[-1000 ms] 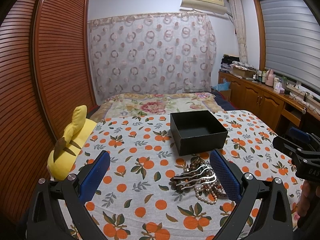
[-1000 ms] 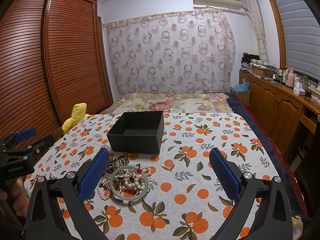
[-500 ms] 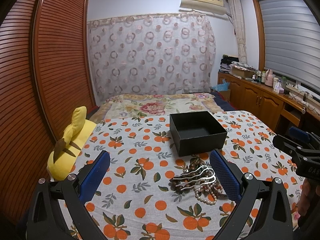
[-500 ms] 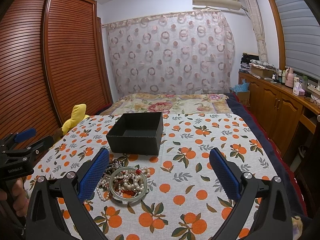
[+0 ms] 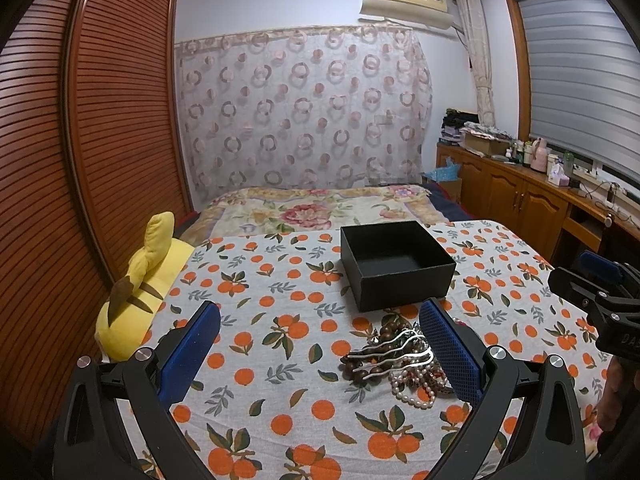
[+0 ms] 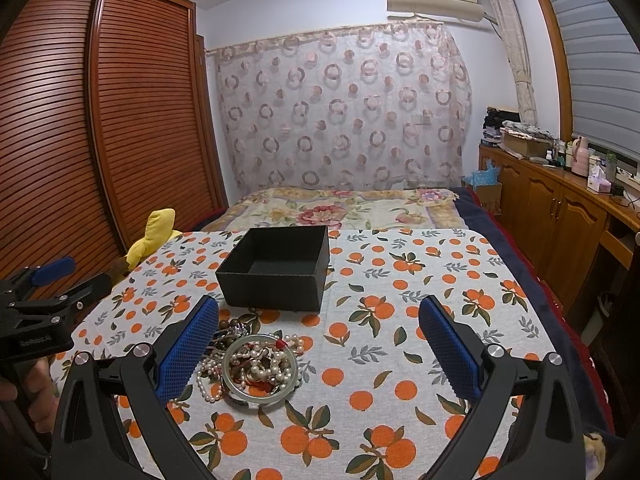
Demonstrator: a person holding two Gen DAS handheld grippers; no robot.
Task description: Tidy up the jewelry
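A pile of jewelry point(image 5: 400, 358) with pearl strands, brown beads and silver pieces lies on the orange-print cloth point(image 5: 280, 340). It also shows in the right wrist view point(image 6: 256, 364), with a pale bangle point(image 6: 261, 368) on top. An open, empty black box point(image 5: 394, 262) stands just behind the pile, also seen from the right wrist point(image 6: 278, 266). My left gripper point(image 5: 320, 340) is open and empty, its right finger beside the pile. My right gripper point(image 6: 320, 336) is open and empty, its left finger beside the pile.
A yellow plush toy point(image 5: 138, 292) lies at the cloth's left edge by the wooden wardrobe point(image 5: 80, 160). A floral bedspread point(image 5: 320, 212) lies behind the box. Wooden cabinets point(image 5: 520, 196) with clutter line the right wall.
Both views have shifted very slightly; the box and jewelry have not moved. Both grippers stay open.
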